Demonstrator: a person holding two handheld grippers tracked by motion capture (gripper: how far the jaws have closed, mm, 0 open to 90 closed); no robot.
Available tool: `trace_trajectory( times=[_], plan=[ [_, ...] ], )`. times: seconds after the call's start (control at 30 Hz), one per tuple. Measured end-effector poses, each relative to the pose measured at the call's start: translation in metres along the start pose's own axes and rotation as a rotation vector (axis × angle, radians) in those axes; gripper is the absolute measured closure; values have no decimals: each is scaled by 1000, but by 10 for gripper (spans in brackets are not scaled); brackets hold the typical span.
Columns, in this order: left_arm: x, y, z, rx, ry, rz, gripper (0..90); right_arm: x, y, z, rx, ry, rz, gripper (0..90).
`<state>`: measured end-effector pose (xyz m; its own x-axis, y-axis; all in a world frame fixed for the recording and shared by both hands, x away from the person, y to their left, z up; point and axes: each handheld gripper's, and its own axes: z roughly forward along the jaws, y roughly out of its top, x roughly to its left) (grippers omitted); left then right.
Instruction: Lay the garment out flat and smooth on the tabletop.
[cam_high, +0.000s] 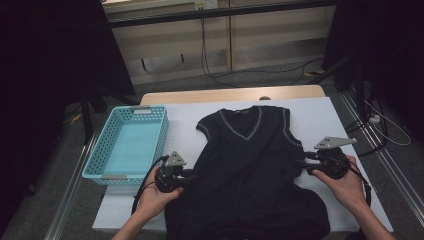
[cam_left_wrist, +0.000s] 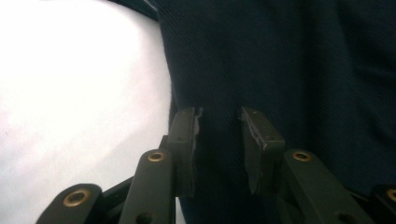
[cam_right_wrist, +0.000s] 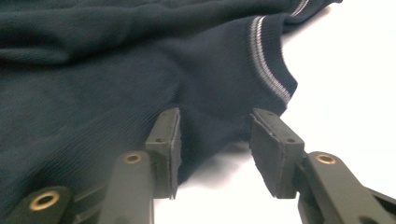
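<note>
A dark sleeveless sweater (cam_high: 247, 165) with grey-striped trim lay flat on the white table (cam_high: 320, 117), neck away from the person, beside an empty light-blue basket (cam_high: 131, 145). The left tool (cam_left_wrist: 219, 140) stood at the sweater's left edge, jaws spread over the fabric without pinching it. The right tool (cam_right_wrist: 215, 140) sat at its right edge below the armhole, jaws likewise spread apart.

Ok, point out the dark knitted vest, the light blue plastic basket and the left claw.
dark knitted vest (cam_high: 245, 155): high view, chest panel.
light blue plastic basket (cam_high: 161, 131): high view, right wall.
left claw (cam_left_wrist: 219, 140): left gripper view, between its tips.
</note>
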<state>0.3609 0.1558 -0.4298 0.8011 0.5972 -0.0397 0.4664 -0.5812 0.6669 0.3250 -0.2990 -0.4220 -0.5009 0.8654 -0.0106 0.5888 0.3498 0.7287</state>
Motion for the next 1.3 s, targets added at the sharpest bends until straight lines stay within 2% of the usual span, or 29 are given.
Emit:
trace_trajectory(
  times=[0.07, 0.13, 0.2, 0.27, 0.3, 0.33, 0.4, 0.5, 0.57, 0.67, 0.77, 0.83, 0.93, 1.0, 1.1, 1.17, 1.27, 1.3],
  plan=[
    [1, 2, 7, 9, 10, 2, 671, -3, 0, 6, 11, 16, 15, 475],
    [4, 4, 12, 12, 17, -9, 657, -2, -3, 14, 51, 1, 22, 462],
    [7, 4, 16, 12, 37, -18, 616, -1, -8, 22, 83, 8, 19, 464],
    [10, 5, 20, 17, 36, -25, 558, 2, -10, 28, 107, 10, 6, 531],
    [11, 4, 23, 23, 42, -17, 553, 3, -8, 28, 111, 13, 4, 589],
    [11, 4, 24, 21, 40, -17, 532, 5, -7, 28, 112, 20, -2, 684],
    [10, 5, 25, 19, 38, -25, 516, 6, -8, 27, 110, 34, 7, 809],
    [10, 5, 25, 19, 37, -25, 508, 6, -8, 23, 128, -3, -17, 845],
    [11, 5, 25, 20, 37, -28, 505, 2, -10, 19, 134, -14, -9, 850],
    [12, 4, 24, 21, 34, -30, 500, -9, -16, 9, 144, -70, 6, 854],
    [12, 4, 24, 21, 37, -30, 499, -25, -26, -2, 163, -140, 19, 857],
    [12, 4, 23, 22, 36, -33, 499, -35, -32, -7, 159, -149, 46, 857],
    [13, 5, 20, 7, 39, -44, 496, -39, -35, -14, 160, -185, 45, 856],
    [15, 6, 15, -14, 39, -57, 497, -38, -35, -15, 154, -175, 46, 840],
    [16, 6, 8, -42, 41, -69, 514, -36, -34, -17, 117, -139, 53, 724],
    [18, 7, 4, -67, 24, -98, 514, -33, -31, -19, 93, -139, 54, 655],
    [17, 8, 2, -74, 46, -73, 525, -28, -23, -21, 46, -120, 46, 634],
    [18, 9, 2, -74, 46, -76, 525, -25, -20, -22, 36, -111, 40, 628]
  ],
)
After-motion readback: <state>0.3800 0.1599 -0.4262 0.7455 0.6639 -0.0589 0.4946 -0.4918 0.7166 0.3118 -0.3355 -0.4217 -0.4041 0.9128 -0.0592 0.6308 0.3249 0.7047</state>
